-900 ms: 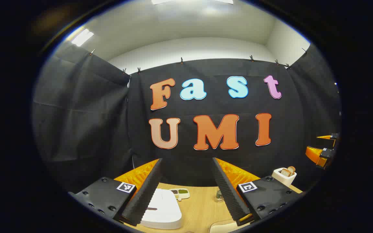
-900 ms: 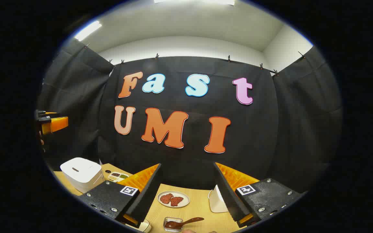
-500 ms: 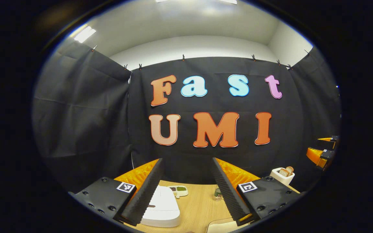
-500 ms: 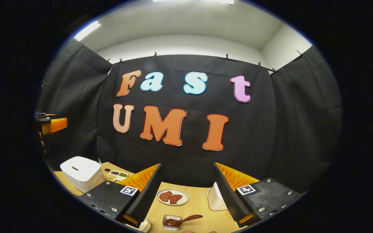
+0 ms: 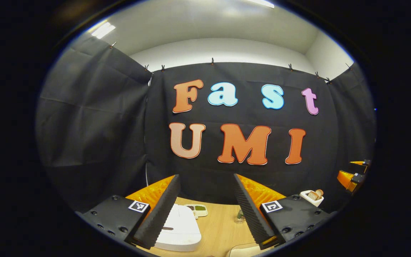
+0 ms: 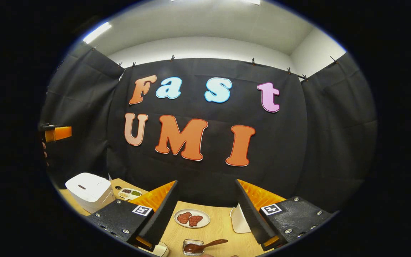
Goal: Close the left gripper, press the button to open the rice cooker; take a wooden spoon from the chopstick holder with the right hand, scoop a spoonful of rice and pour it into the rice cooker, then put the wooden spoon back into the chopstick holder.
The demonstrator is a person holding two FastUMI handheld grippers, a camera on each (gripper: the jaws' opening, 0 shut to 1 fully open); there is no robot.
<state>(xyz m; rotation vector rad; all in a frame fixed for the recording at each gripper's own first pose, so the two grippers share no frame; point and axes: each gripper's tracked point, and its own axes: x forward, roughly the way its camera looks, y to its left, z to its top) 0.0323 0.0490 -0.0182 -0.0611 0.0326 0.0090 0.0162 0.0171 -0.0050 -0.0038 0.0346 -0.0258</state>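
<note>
The white rice cooker point(image 5: 178, 228) sits with its lid down on the wooden table point(image 5: 219, 228), just below and between the fingers of my left gripper point(image 5: 206, 176), which is open and holds nothing. The right gripper view has the cooker point(image 6: 89, 191) at the lower left. My right gripper point(image 6: 206, 181) is open and empty, held high above the table point(image 6: 219, 225). Under it, a brown spoon point(image 6: 207, 245) rests in a small glass dish point(image 6: 192, 248). Far right in the left gripper view, the right gripper point(image 5: 350, 170) hangs in the air.
A small divided tray point(image 5: 196, 210) and a glass point(image 5: 240, 215) stand behind the cooker. A white toaster with bread point(image 5: 312, 197) is at the right. A plate of meat point(image 6: 191, 218) and a white container point(image 6: 239, 219) lie under the right gripper.
The left gripper view has swung a little leftward, so the wall and toaster sit farther right. The right gripper view barely shifted. Both grippers stayed open.
</note>
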